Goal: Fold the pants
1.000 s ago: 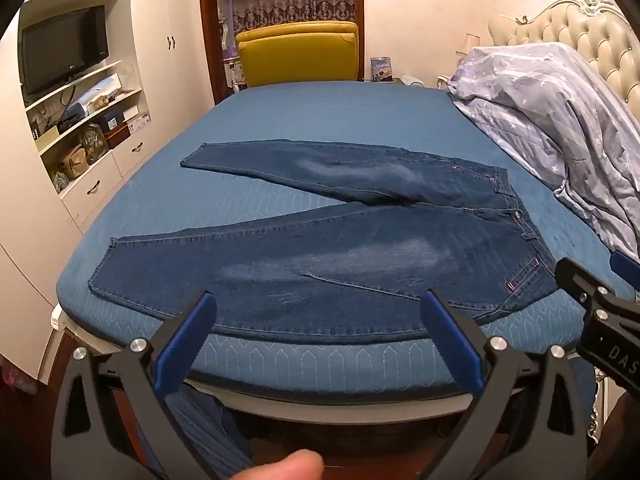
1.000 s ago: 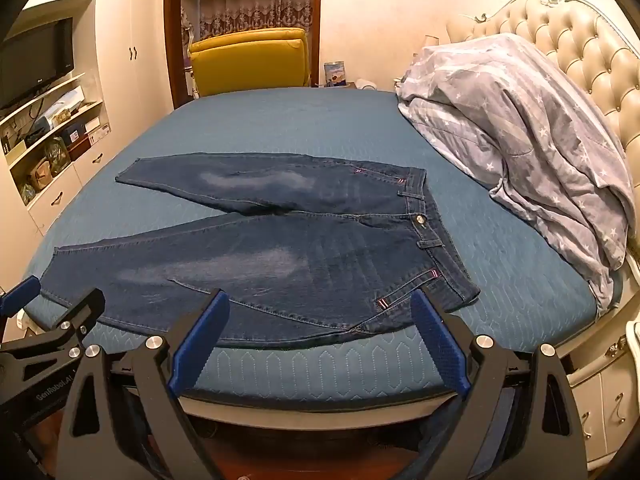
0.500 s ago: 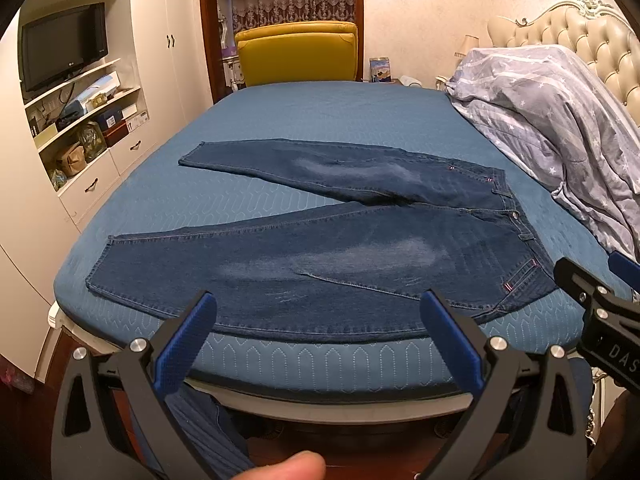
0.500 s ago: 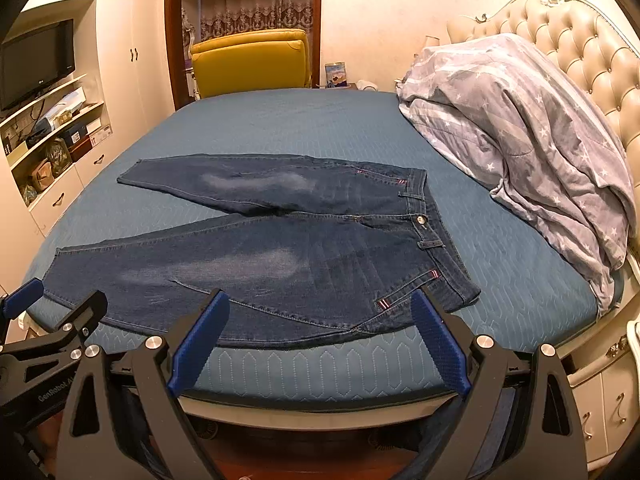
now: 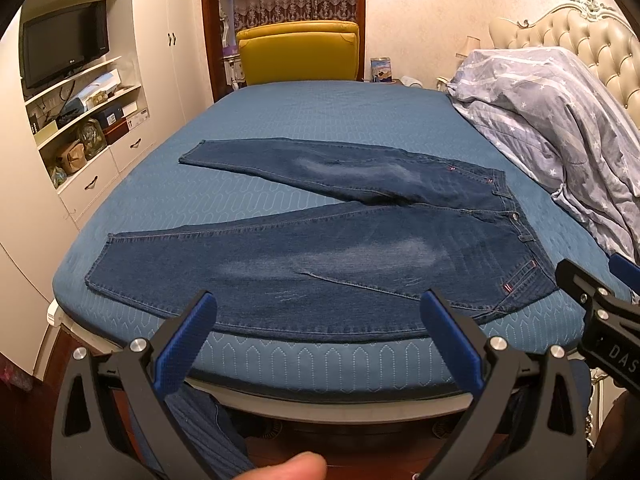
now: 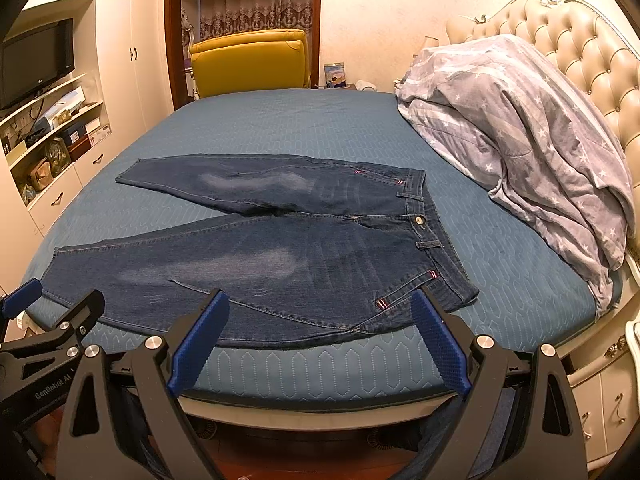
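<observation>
Nothing moved since earlier frame. Jeans [image 5: 320,256] flat on bed [image 5: 320,120], unfolded; our hand-held grippers [image 5: 320,312] [image 6: 320,312] apart, empty, before bed edge.

1. Dark blue denim pants [image 5: 320,264]: matt woven cloth, faded pale patches.
2. Teal quilted bed cover [image 6: 280,128]: stitched, soft sheen.
3. Cream tufted headboard [image 6: 580,56]: glossy leather-like.
4. Black plastic left claw [image 5: 320,312]: textured blue pads.
</observation>
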